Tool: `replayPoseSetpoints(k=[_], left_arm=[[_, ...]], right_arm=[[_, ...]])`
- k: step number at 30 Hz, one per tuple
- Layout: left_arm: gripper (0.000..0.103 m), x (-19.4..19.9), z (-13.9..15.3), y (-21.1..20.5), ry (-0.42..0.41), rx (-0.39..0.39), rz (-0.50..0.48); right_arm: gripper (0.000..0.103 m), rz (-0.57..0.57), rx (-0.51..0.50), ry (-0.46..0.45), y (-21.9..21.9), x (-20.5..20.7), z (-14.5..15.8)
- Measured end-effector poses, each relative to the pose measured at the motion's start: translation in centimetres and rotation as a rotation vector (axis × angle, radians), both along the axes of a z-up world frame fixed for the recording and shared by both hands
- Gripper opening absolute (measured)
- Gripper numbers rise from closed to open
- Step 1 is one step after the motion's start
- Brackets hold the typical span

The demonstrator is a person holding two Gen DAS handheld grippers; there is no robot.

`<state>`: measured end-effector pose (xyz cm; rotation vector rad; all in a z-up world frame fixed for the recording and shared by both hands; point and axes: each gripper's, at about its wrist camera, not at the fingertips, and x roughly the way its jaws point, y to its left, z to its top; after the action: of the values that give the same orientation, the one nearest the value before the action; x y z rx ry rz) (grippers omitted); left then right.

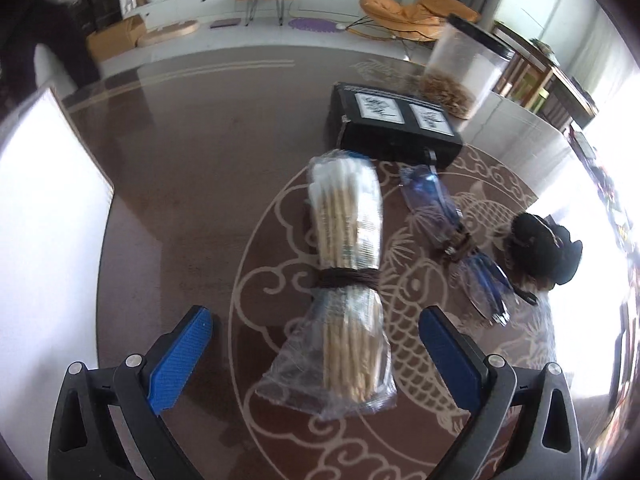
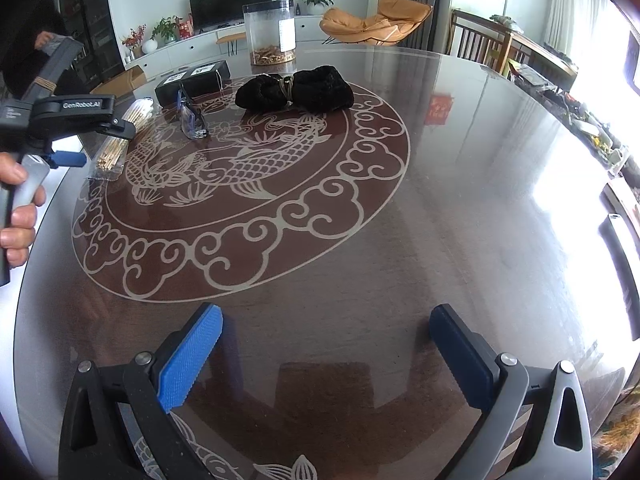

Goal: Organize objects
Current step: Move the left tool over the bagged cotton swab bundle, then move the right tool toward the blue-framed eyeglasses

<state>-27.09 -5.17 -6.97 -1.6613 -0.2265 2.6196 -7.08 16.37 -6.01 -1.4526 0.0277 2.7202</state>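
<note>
A clear bag of cotton swabs [image 1: 346, 276], tied at its middle with dark cord, lies on the round brown table [image 1: 192, 184]. My left gripper [image 1: 316, 344] is open, its blue pads on either side of the bag's near end, not touching it. Blue-framed glasses [image 1: 456, 236], a black fuzzy bundle [image 1: 540, 256], a black box [image 1: 394, 128] and a clear jar [image 1: 466, 68] lie beyond. In the right wrist view my right gripper [image 2: 326, 352] is open and empty over bare table, far from the swabs [image 2: 120, 140], glasses [image 2: 192, 118], bundle [image 2: 296, 90], box [image 2: 192, 80] and jar [image 2: 270, 32].
The left gripper body [image 2: 68, 116] and the person's hand [image 2: 18, 204] show at the left of the right wrist view. A white surface [image 1: 44, 216] lies left of the table. Wooden chairs [image 2: 484, 48] stand behind the table's far right edge.
</note>
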Motion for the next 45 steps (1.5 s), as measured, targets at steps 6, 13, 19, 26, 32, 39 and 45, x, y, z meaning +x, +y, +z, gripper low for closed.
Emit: replayPoseSetpoints(k=[6, 13, 19, 26, 32, 39, 45], left_arm=[[0.103, -1.5, -0.7, 1.1, 0.018, -0.132, 0.018], [0.103, -1.9, -0.8, 1.2, 0.046, -0.15, 0.038], [0.029, 0.9, 0.3, 2.2, 0.121, -0.181, 0.009], [0.028, 10.0, 0.1, 2.8, 0.154, -0.152, 0.087], [0.031, 17.4, 0.2, 4.0, 0.185, -0.167, -0.004], [0.103, 17.6, -0.7, 3.8, 0.152, -0.145, -0.047], [0.103, 17.9, -1.0, 3.9, 0.163, -0.144, -0.052]], right_arm=[[0.103, 0.0, 0.0, 0.0, 0.0, 0.0, 0.0], [0.103, 0.001, 0.0, 0.001, 0.0, 0.0, 0.0], [0.103, 0.0, 0.0, 0.001, 0.0, 0.1, 0.0], [0.103, 0.0, 0.001, 0.001, -0.1, 0.0, 0.0], [0.103, 0.0, 0.001, 0.002, -0.1, 0.0, 0.0], [0.103, 0.0, 0.001, 0.002, -0.1, 0.0, 0.0], [0.103, 0.0, 0.001, 0.002, -0.1, 0.1, 0.0]])
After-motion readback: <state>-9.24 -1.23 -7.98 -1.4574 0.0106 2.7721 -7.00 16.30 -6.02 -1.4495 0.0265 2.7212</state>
